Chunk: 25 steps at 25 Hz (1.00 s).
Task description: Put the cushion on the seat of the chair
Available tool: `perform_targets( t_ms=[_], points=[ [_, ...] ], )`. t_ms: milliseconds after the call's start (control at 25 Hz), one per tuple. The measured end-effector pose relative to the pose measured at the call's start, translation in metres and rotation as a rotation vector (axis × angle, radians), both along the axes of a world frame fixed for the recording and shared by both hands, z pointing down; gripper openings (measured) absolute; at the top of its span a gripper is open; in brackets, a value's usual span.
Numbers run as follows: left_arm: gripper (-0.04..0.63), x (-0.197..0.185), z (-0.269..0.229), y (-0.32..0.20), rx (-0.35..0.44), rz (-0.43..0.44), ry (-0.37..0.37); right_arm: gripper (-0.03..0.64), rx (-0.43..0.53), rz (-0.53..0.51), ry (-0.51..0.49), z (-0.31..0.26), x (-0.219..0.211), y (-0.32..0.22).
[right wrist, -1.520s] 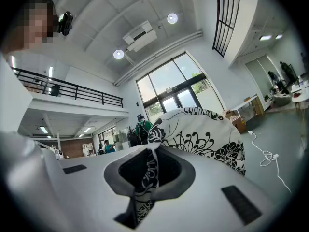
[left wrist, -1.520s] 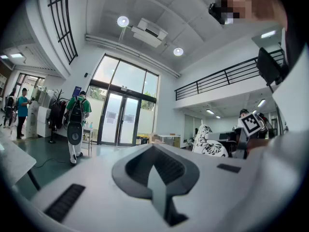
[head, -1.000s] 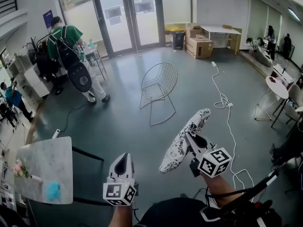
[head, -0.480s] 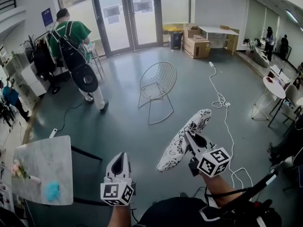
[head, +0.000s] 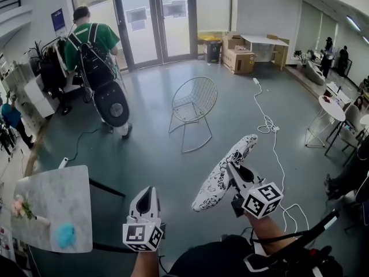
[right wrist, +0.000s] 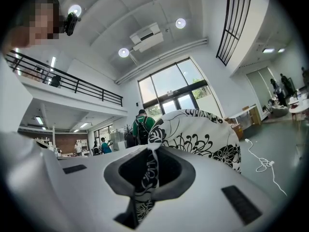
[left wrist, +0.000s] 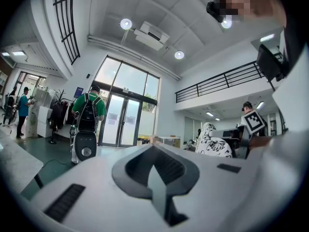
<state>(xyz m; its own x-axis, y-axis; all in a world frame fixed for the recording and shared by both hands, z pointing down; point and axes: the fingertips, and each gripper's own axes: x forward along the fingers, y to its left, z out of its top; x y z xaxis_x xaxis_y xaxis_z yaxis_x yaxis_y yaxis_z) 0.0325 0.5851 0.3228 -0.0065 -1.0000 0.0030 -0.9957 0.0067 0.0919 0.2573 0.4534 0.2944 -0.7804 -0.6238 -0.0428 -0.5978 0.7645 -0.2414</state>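
Left claw [head: 148, 194], near, is closed on nothing; to its right the right claw [head: 232, 167] pinches the edge of the patterned cushion [head: 219, 178], holding it aloft. Carrying seems the step in hand: the wire chair [head: 193, 104] stands well apart, farther off, so the cushion must next reach its seat and settle flat.

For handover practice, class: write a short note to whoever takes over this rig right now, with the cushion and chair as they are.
Right gripper: shut on the edge of the cushion, which hangs in the air.
Left gripper: shut, empty.
Chair: stands ahead, seat bare, well apart from the cushion.
Done: cushion picked up.
Left: carry it to the chair, lay it flat on the seat, release.
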Motion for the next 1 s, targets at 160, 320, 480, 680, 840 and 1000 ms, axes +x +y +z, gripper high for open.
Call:
perform_targets(
  t_ms=[160, 320, 480, 680, 840, 1000],
  points=[
    [0.009, -0.013, 0.003, 0.008, 0.001, 0.008, -0.002, 0.032, -0.009, 0.006, 0.001, 0.004, -0.009, 0.01],
    [0.008, -0.02, -0.001, 0.01, 0.008, 0.012, 0.006, 0.034, -0.014, 0.004, 0.012, 0.002, -0.016, 0.011],
    [0.009, -0.024, 0.001, 0.007, 0.007, 0.006, 0.008, 0.034, -0.008, -0.008, 0.016, 0.0, -0.024, 0.005],
    [0.009, -0.034, 0.005, 0.001, 0.002, -0.009, 0.009, 0.034, -0.001, -0.022, 0.009, 0.004, -0.039, -0.007],
    [0.009, -0.041, -0.002, -0.017, -0.004, -0.023, -0.004, 0.034, -0.002, -0.031, -0.006, 0.0, -0.048, -0.031],
    [0.008, -0.048, -0.009, -0.042, -0.006, -0.032, -0.014, 0.034, -0.007, -0.046, -0.017, -0.002, -0.059, -0.058]
  ],
)
